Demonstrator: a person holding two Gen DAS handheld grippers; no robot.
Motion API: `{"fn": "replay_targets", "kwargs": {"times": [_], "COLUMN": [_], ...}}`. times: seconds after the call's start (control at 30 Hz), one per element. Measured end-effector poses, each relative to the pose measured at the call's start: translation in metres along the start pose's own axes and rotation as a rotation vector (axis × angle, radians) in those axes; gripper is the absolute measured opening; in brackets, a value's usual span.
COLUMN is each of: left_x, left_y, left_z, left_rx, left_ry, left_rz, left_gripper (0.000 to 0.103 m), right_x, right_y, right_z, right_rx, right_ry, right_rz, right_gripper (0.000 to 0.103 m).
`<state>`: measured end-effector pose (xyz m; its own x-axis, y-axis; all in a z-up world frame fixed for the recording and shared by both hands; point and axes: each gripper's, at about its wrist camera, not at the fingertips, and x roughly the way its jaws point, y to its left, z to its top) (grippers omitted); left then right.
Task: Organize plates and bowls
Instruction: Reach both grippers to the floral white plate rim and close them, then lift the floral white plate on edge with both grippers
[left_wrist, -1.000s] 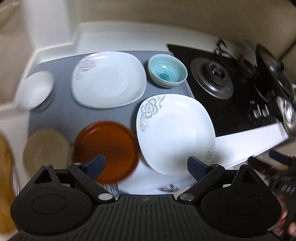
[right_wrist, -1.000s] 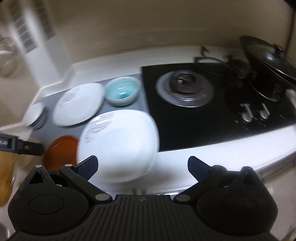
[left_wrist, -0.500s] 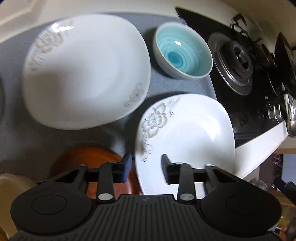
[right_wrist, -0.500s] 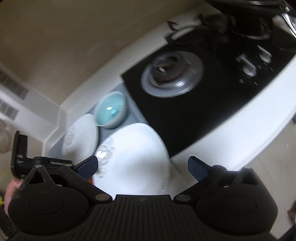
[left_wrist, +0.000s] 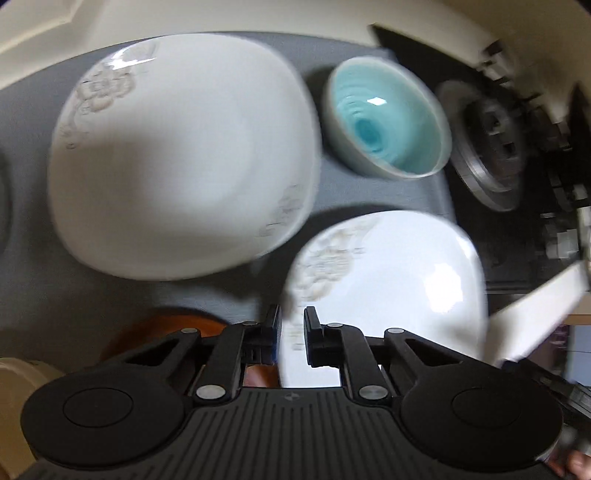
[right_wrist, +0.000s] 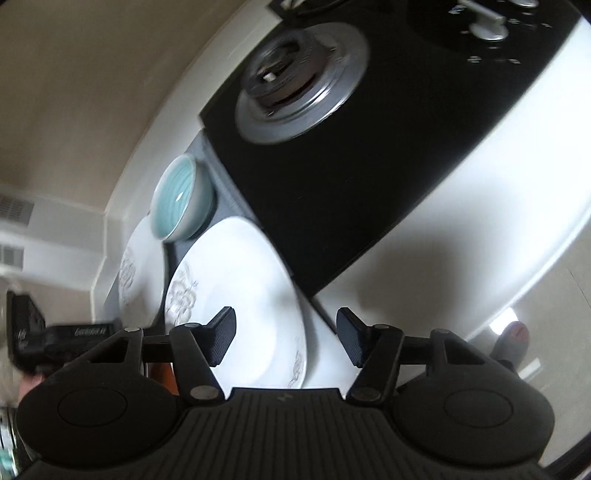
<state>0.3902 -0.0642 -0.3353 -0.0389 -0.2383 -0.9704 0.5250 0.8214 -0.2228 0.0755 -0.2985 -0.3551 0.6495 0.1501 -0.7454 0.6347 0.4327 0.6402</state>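
Left hand-held gripper (left_wrist: 291, 334) closing on near plate (left_wrist: 388, 280) rim | right hand-held gripper (right_wrist: 282, 338) closing, nothing gripped | brown plate (left_wrist: 166, 328): left view only

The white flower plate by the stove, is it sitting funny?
Yes. The near white plate sticks out over the grey mat's edge, partly onto the white counter, unlike the far white plate. Nothing looks broken or spilled.

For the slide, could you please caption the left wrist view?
Left gripper closing on near white plate's rim.
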Motion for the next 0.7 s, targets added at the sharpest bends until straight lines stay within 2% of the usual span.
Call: {"fn": "replay_targets", "kwargs": {"times": [0.1,0.2,0.27,0.3,0.37,0.43,0.5,0.6,0.7], "left_x": [0.018,0.023,0.026,0.029,0.032,0.034,0.034,0.033,0.035], "left_y": [0.005,0.004,0.002,0.002,0.005,0.01,0.008,0.002,-0.001], "left_z": [0.001,0.003,0.004,0.004,0.004,0.005,0.005,0.003,-0.002], "left_rx": [-0.021,-0.007,0.014,0.013,-0.004,-0.015,0.022,0.062,0.046], "left_ry": [0.06,0.064,0.063,0.067,0.074,0.081,0.071,0.066,0.098], "left_rz": [-0.038,-0.051,-0.053,-0.062,-0.086,-0.11,-0.113,-0.101,-0.116], "left_gripper": [0.015,0.015,0.022,0.023,0.026,0.028,0.027,0.028,0.026], "right_x": [0.008,0.018,0.027,0.032,0.037,0.043,0.051,0.061,0.055], "right_y": [0.004,0.004,0.004,0.004,0.003,-0.002,-0.01,-0.021,-0.027], "right_z": [-0.003,-0.003,-0.004,-0.005,-0.007,-0.009,-0.01,-0.017,-0.018], "right_rx": [-0.008,-0.013,-0.009,-0.009,-0.028,-0.005,0.025,0.068,0.099], "right_ry": [0.011,0.016,0.03,0.038,0.037,0.048,0.072,0.089,0.06], "right_rz": [0.007,-0.012,-0.007,0.005,-0.006,-0.006,-0.001,0.041,0.068], "right_gripper": [0.067,0.065,0.055,0.043,0.039,0.028,0.019,0.013,0.01]}}
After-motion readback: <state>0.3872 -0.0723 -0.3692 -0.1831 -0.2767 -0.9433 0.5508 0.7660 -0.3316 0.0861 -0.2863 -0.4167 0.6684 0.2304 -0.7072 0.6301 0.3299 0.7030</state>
